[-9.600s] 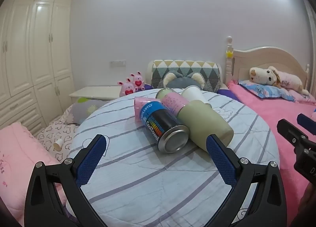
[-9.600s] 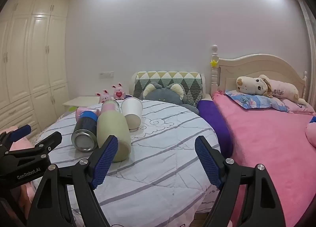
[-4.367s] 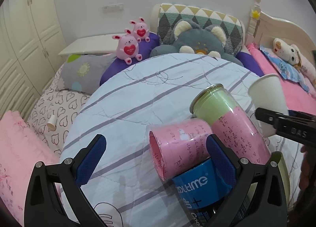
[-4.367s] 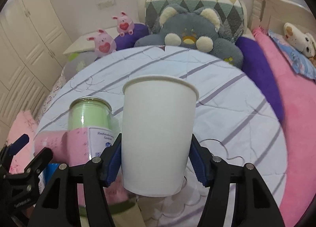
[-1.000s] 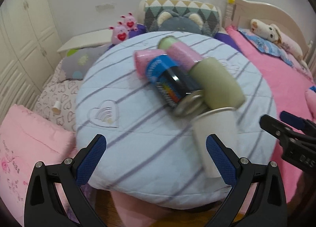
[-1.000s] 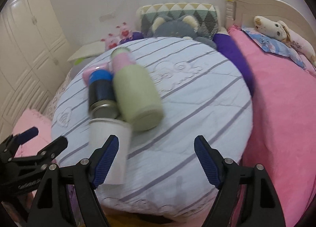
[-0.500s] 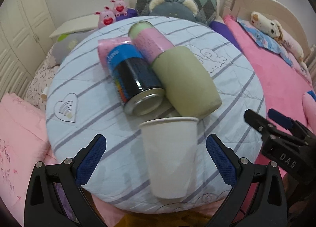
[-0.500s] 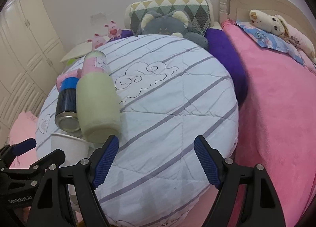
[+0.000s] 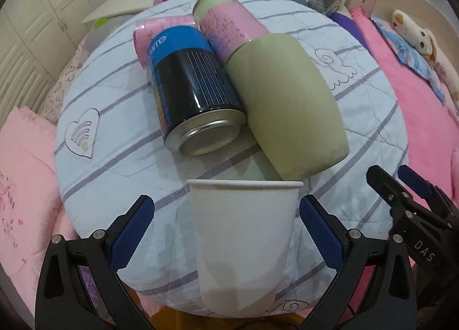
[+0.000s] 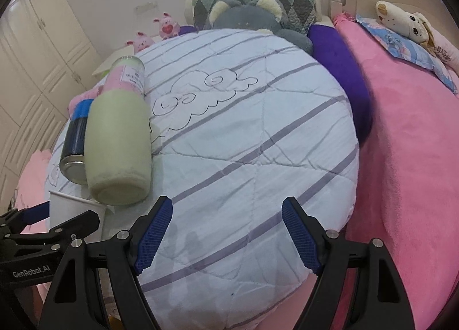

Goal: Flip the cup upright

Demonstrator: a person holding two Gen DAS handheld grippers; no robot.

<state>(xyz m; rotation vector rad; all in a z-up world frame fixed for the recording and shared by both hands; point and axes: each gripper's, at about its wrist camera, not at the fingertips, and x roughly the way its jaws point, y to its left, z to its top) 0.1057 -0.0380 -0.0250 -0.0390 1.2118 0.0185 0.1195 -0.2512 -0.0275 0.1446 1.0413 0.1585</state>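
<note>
A white paper cup [image 9: 242,241] stands upright, mouth up, near the front edge of the round quilted table [image 9: 114,140]. My left gripper [image 9: 226,231] is open, its blue pads on either side of the cup and apart from it. In the right wrist view the cup's rim [image 10: 77,203] shows at the lower left, behind the left gripper. My right gripper [image 10: 226,234] is open and empty over the table's front part, to the right of the cup.
A blue-black can [image 9: 192,94], a pale green tumbler [image 9: 284,106], a pink-labelled jar [image 9: 229,25] and a pink cup [image 9: 149,34] lie on their sides just behind the white cup. A pink bed [image 10: 407,140] lies to the right; plush toys sit behind the table.
The left gripper has moved closer, so the upright white cup now sits between its open fingers. The right gripper has drawn back slightly to the right, empty.
</note>
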